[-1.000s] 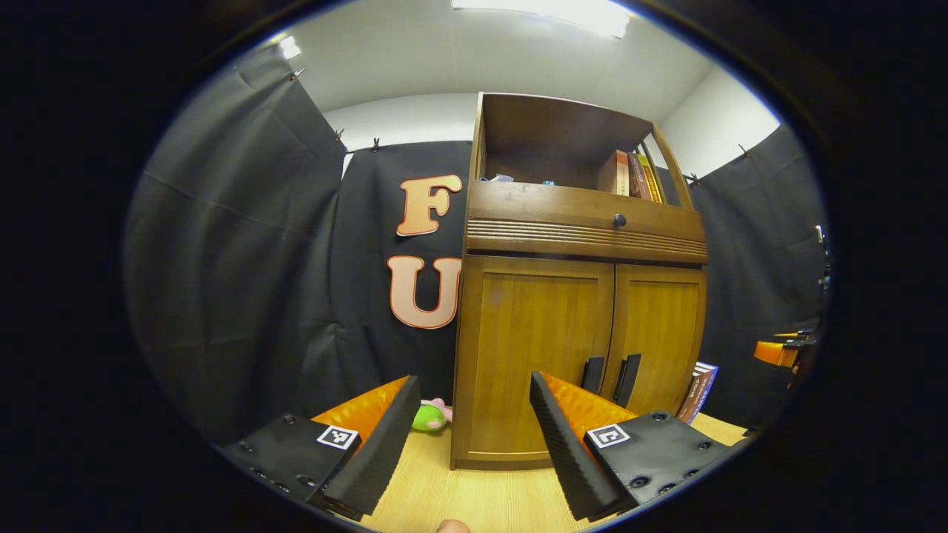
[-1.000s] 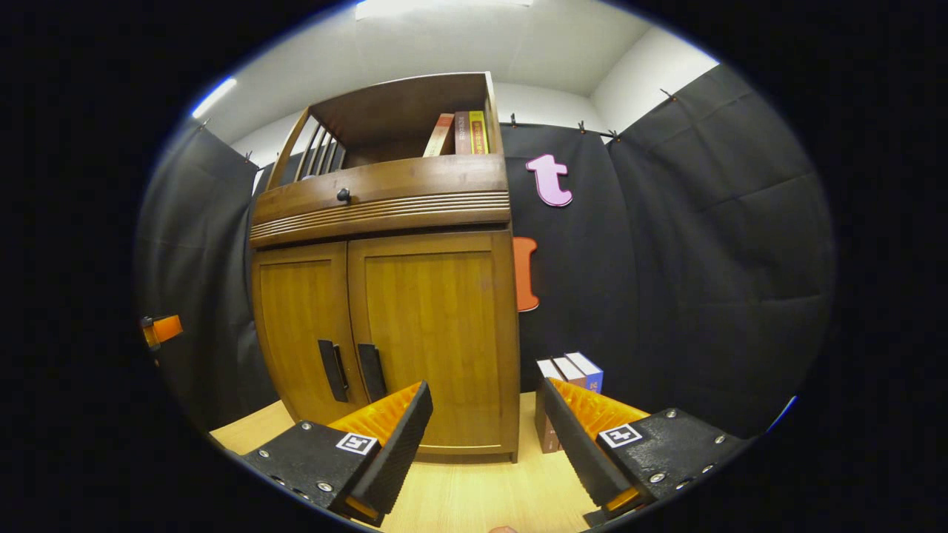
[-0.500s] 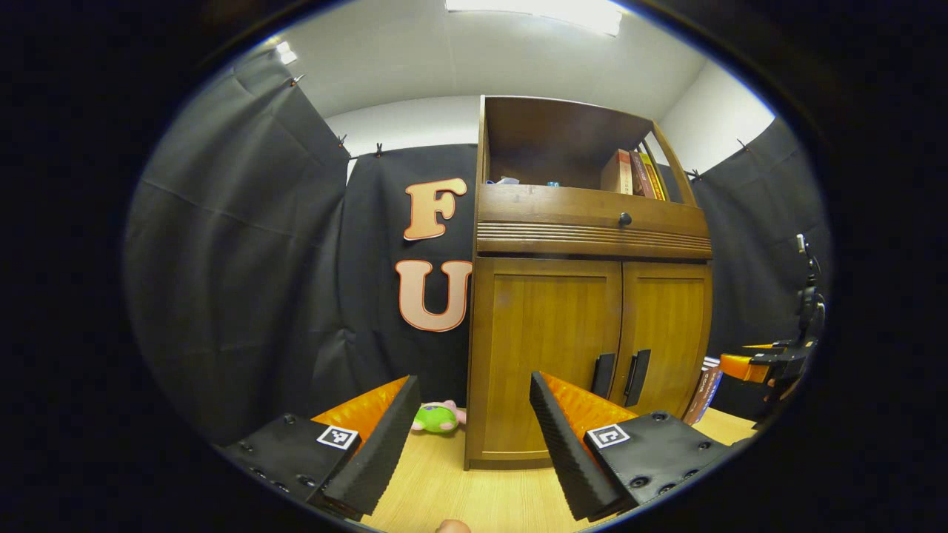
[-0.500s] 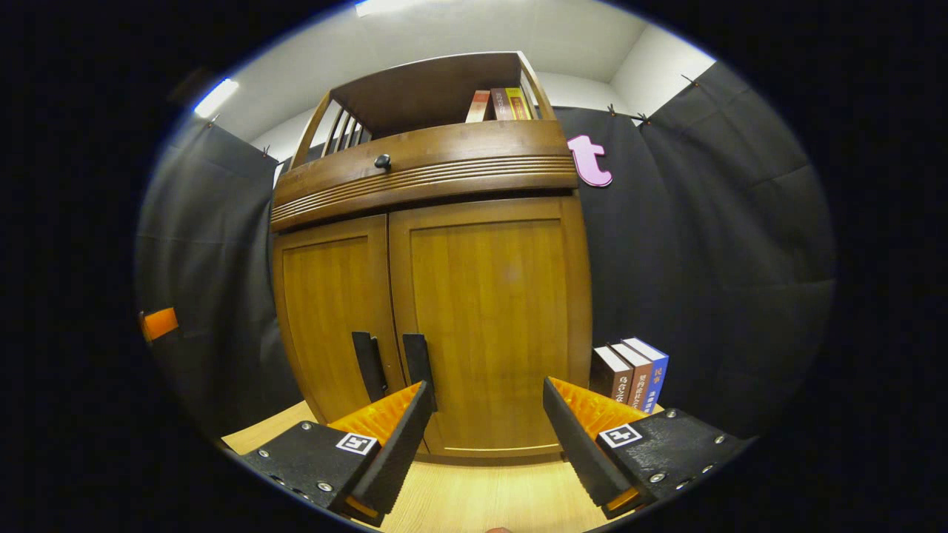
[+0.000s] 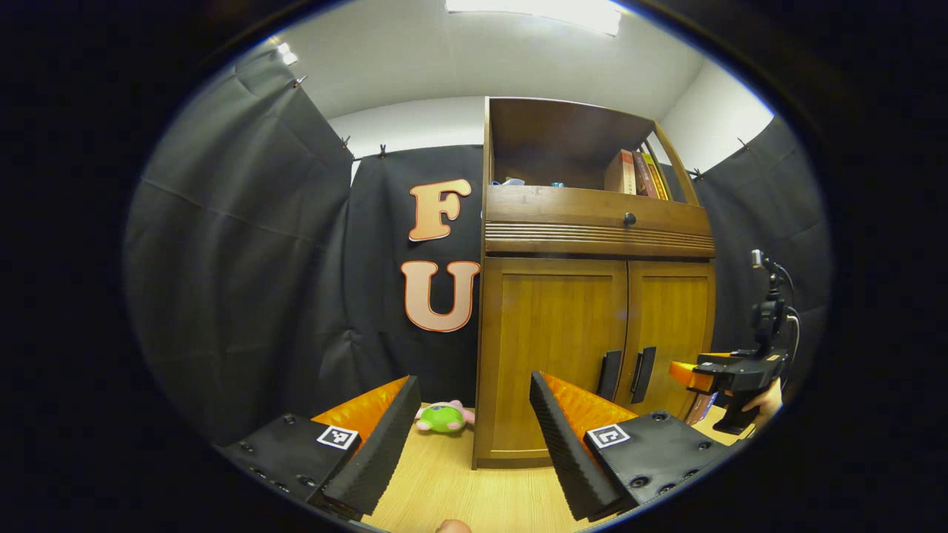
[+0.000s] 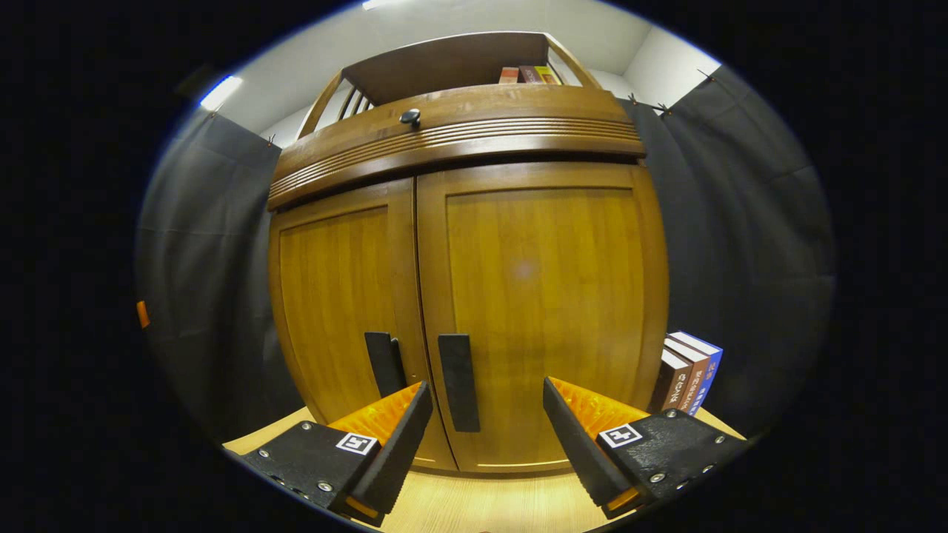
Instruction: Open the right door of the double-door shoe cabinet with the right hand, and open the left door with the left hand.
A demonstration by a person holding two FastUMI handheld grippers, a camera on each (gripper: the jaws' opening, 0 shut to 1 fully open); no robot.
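I hold my right gripper (image 6: 485, 437) close in front of the shoe cabinet (image 6: 474, 148), its two fingers spread wide with nothing between them, and through the right gripper view the right door (image 6: 544, 311) fills much of what I see. That door is shut, flush with the left door (image 6: 341, 303) beside it, and the dark right handle (image 6: 458, 381) stands upright just above the gap between my fingers, nearer the left finger than the right one; neither finger touches it. The left handle (image 6: 383, 364) sits just across the seam, partly behind my left finger. A few books (image 6: 689, 372) stand on the wooden floor (image 6: 474, 507) just beside the cabinet's right flank. My left gripper (image 5: 470, 437) hangs farther back and off to the cabinet's left side, its fingers likewise wide apart and holding nothing (the cabinet's front corner lies between them in the left gripper view). From there I see both doors closed, the two handles side by side low on the front, a small round knob (image 5: 629, 219) on the drawer band above, and more books on the open top shelf (image 5: 570, 148). A green and pink plush toy (image 5: 441, 417) lies on the floor near the cabinet's left side, and my right gripper shows at the far right, in front of the right door, with my hand (image 5: 763, 403) beneath it.
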